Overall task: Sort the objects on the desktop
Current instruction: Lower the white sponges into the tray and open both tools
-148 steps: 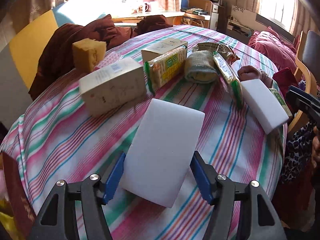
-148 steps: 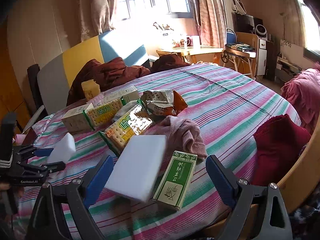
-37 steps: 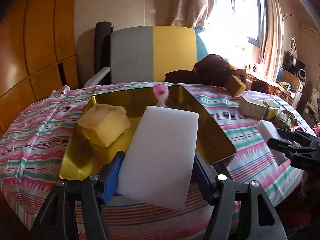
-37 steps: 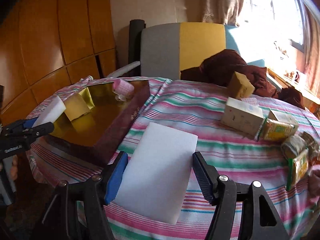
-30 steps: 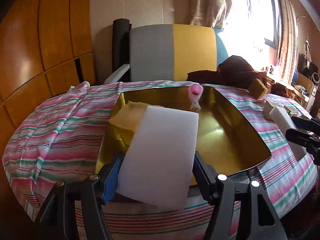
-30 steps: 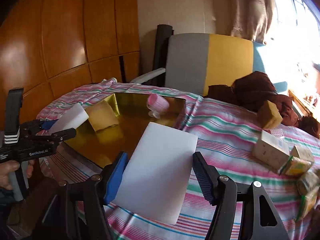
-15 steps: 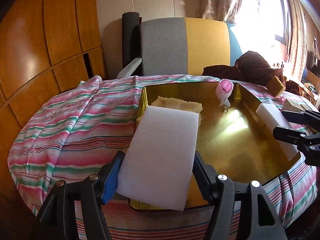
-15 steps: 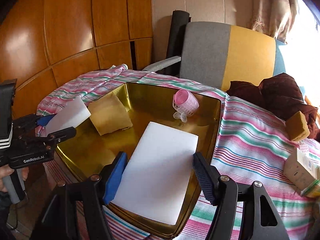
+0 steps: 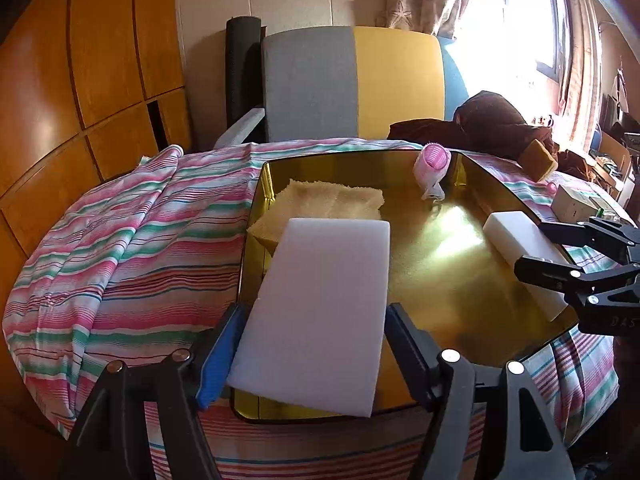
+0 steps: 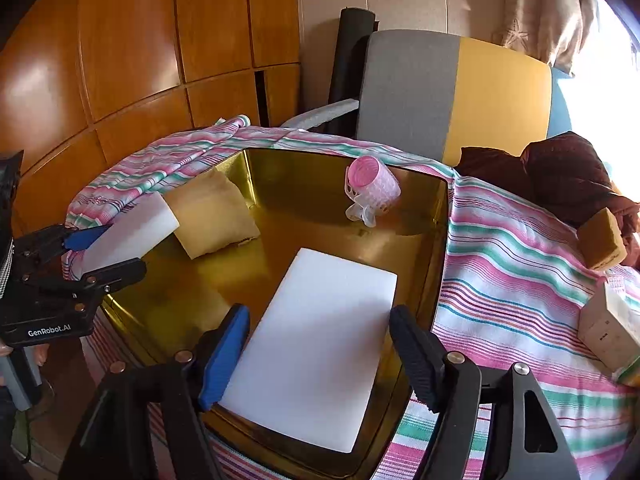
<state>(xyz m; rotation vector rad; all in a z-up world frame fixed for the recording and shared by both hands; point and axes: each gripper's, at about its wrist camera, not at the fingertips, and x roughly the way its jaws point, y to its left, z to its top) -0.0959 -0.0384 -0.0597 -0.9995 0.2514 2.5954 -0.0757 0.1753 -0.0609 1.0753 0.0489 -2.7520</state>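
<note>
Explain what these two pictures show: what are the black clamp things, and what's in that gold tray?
No robot arm here: a person carries one hand-held gripper in each hand, each with a fisheye camera looking along its fingers. The left hand-held gripper holds a white sponge block over the near edge of the gold tray. The right hand-held gripper holds a second white block over the tray too. Each camera also sees the other gripper from the side. In the tray lie a yellow sponge and a pink hair roller. The tray sits on a striped tablecloth.
</note>
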